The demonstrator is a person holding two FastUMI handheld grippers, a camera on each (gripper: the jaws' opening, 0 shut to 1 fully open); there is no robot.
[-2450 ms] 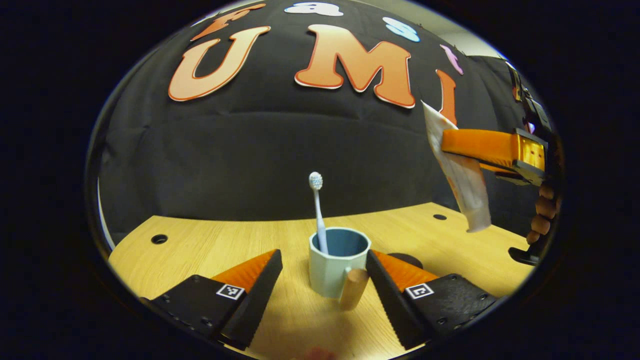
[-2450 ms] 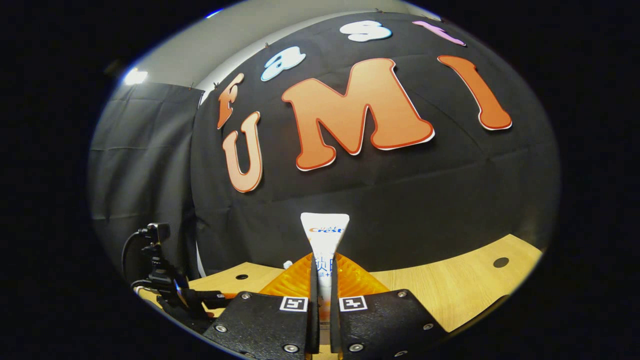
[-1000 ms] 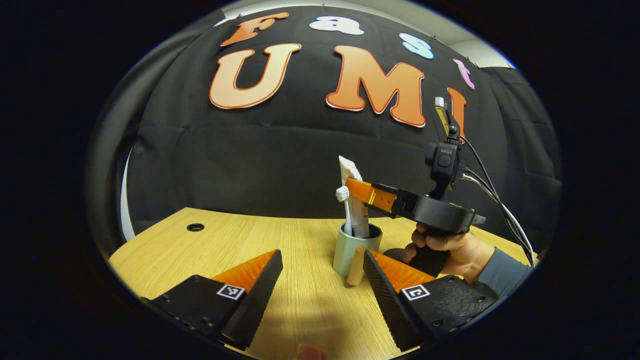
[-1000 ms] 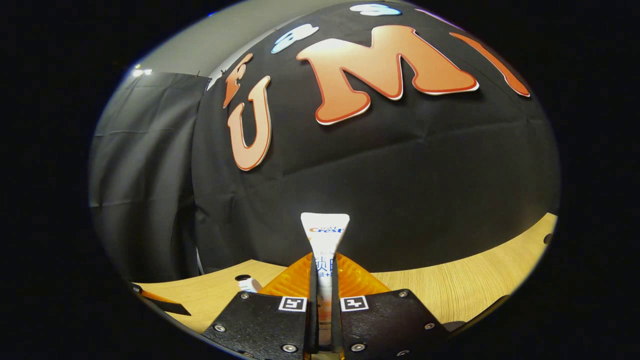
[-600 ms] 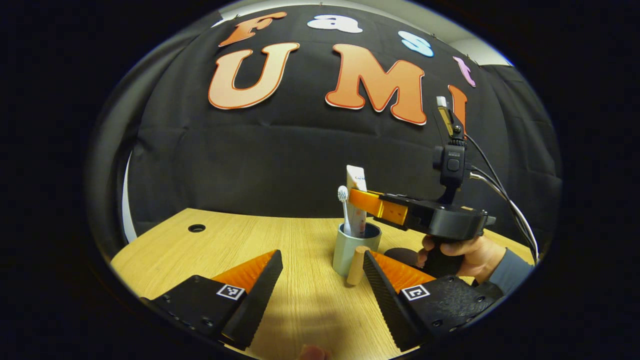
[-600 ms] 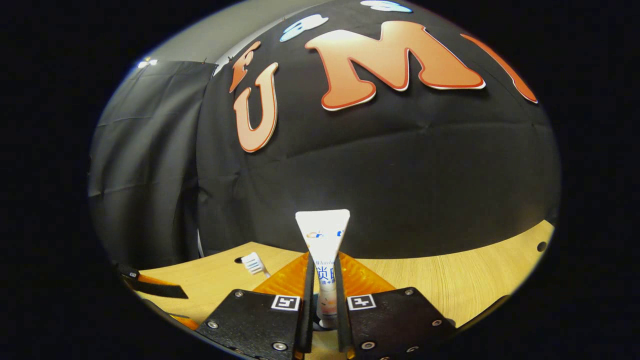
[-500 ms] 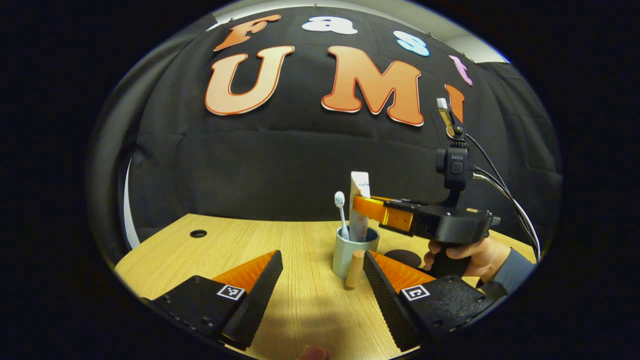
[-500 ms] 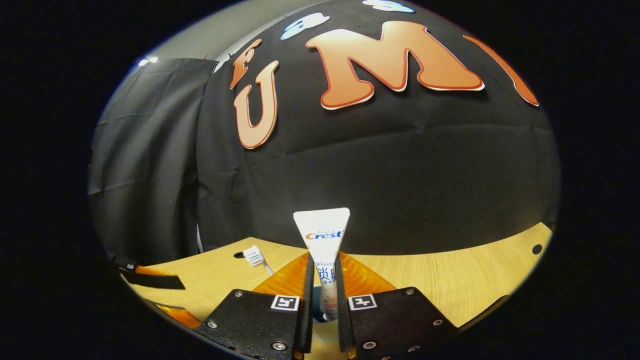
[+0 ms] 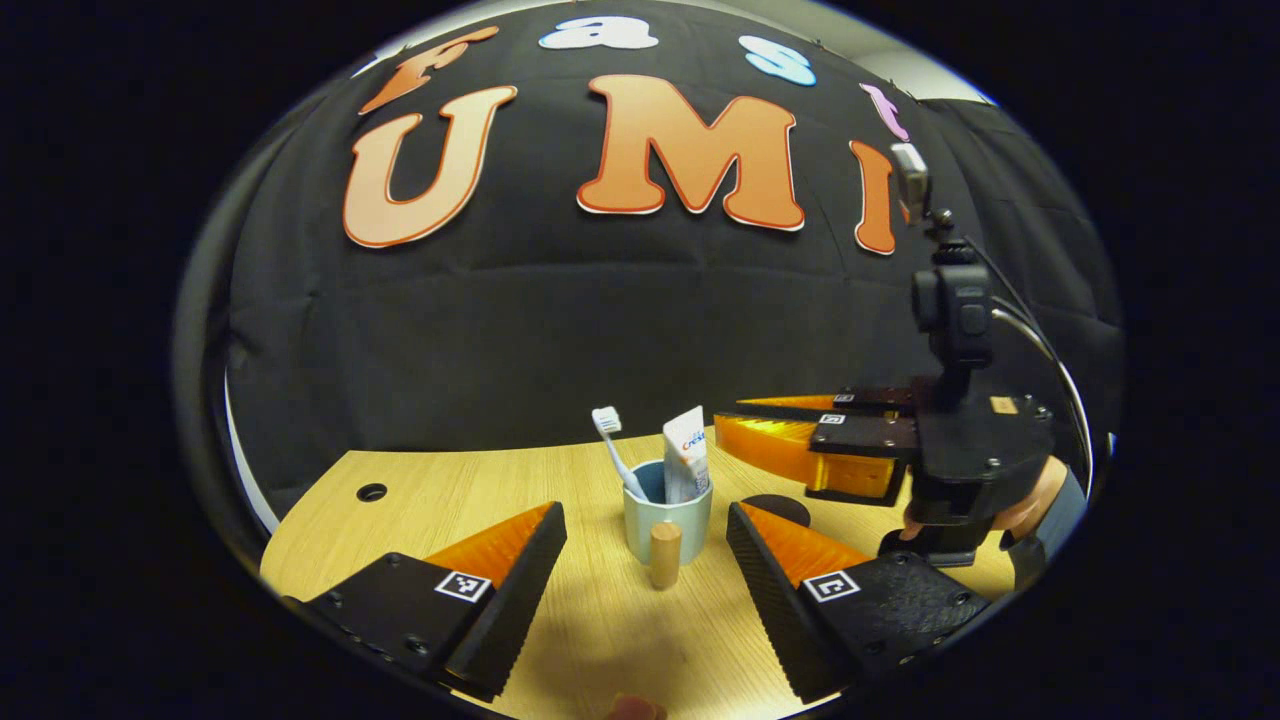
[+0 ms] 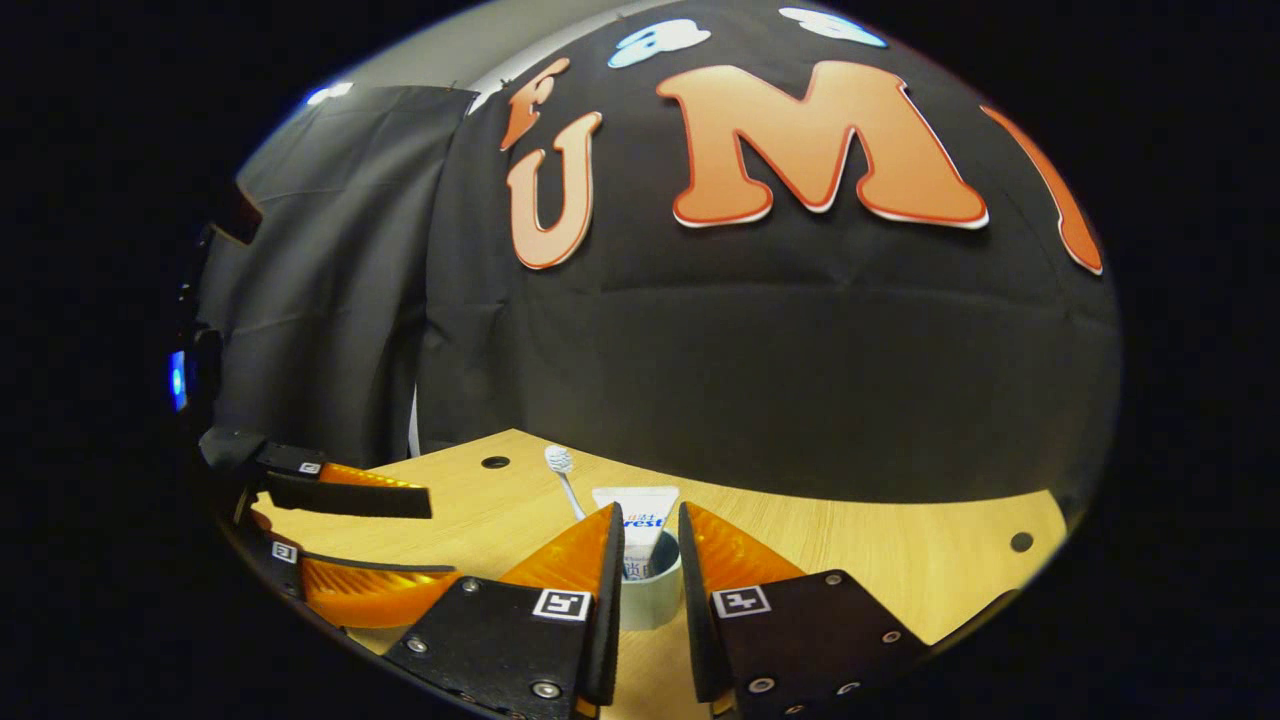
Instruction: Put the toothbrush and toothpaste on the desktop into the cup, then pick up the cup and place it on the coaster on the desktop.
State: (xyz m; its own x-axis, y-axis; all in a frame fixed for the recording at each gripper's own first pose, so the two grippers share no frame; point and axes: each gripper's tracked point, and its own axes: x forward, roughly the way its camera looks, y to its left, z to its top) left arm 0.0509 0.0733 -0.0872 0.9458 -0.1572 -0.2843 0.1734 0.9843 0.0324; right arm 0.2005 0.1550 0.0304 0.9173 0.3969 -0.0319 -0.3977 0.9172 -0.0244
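Both grippers [image 9: 646, 530] [image 10: 650, 560] gape, empty, cup [image 9: 667, 520] with toothpaste [image 9: 686, 455] just ahead

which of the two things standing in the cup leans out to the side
The toothbrush: its thin handle slants away over the rim of the cup, bristle head up. The toothpaste beside it stands nearly upright, flat crimped end on top.

The left claw [image 9: 645, 560] gapes wide and level, while the right claw [image 10: 650, 580] is parted narrowly, gripping nothing.
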